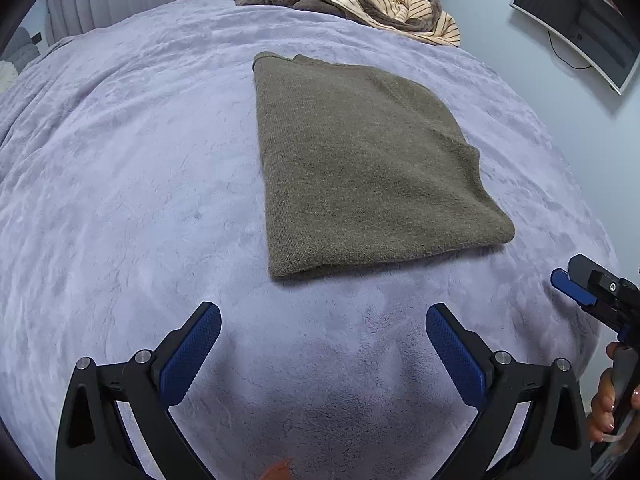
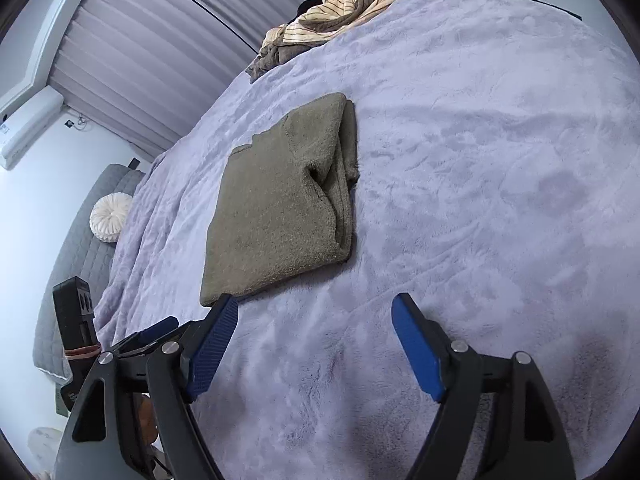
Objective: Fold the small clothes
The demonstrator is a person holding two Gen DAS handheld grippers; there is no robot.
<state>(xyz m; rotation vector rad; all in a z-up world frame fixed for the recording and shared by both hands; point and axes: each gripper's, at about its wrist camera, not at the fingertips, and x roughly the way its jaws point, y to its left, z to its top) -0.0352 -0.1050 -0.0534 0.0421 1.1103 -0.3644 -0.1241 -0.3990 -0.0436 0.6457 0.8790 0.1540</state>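
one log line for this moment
left gripper: open, empty | right gripper: open, empty | sweater: folded on blanket

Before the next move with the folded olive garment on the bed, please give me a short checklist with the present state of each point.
1. Left gripper open and empty: ok.
2. Right gripper open and empty: ok.
3. Olive garment folded, lying flat on the blanket: ok.
4. Neither gripper touching the garment: ok.
5. Fold edges even: not ok, a layer gapes on one side.
6. Unfolded pile of clothes waiting at the far edge: ok.
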